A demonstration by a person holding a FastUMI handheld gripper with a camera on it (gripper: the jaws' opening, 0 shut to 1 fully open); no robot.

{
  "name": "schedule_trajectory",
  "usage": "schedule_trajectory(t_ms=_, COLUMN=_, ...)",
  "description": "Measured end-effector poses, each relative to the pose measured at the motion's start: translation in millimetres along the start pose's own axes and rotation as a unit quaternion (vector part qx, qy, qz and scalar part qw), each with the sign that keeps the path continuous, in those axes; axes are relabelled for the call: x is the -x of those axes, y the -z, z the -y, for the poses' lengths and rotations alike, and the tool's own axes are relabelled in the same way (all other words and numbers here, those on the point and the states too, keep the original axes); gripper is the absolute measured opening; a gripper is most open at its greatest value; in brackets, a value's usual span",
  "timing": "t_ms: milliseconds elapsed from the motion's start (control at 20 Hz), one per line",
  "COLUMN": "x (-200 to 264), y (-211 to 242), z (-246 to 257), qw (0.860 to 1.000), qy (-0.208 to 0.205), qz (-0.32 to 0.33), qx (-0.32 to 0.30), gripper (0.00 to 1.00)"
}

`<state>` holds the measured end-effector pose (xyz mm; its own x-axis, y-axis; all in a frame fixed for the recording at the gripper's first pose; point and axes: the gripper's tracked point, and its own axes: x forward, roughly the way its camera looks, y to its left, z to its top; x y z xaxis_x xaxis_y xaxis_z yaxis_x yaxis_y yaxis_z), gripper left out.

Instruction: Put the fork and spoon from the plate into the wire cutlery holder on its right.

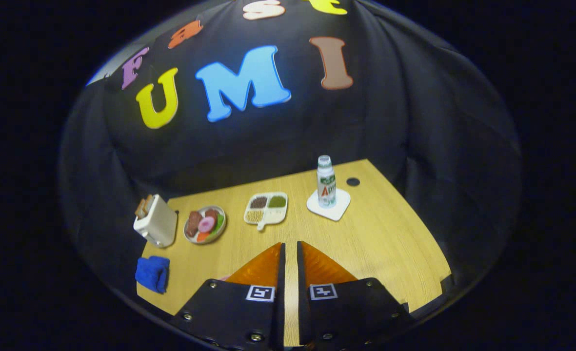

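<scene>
Your gripper (290, 249) has its two fingers drawn almost together, only a thin slit of the pale wooden tabletop (390, 243) showing between them, and nothing held there. Part them before you reach for anything.

Just ahead of the fingertips lies a small white divided tray with a short handle (266, 209), its compartments filled with brown, green and tan grains. To its left sits a round grey plate of pretend sliced food in red, pink, green and orange (205, 224); if this is the plate the task means, I cannot make out a fork or spoon on it, as it is small and soft in this view. Left again stands a cream toaster with toast in its slots (155, 220), and nearer to you a folded blue cloth (152, 273). Off to the right of the tray, a white plastic bottle with a green label (326, 181) stands upright on a white square coaster (329, 205).

No cutlery or wire holder can be picked out, so pan slowly, low and level, until both come clear. Then approach the fork handle across its width, fingers wide apart.
</scene>
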<state>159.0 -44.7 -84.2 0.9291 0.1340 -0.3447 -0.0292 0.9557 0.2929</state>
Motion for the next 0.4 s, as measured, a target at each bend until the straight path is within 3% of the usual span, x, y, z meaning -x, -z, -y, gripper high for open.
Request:
schedule_trajectory(t_ms=150, x=23.9, y=-43.7, z=-3.0, qw=0.993, qy=0.025, qz=0.115, qx=0.025, gripper=0.12)
schedule_trajectory(t_ms=400, x=90.5, y=-104.6, z=-2.0, qw=0.951, qy=0.086, qz=0.292, qx=0.062, gripper=0.12)
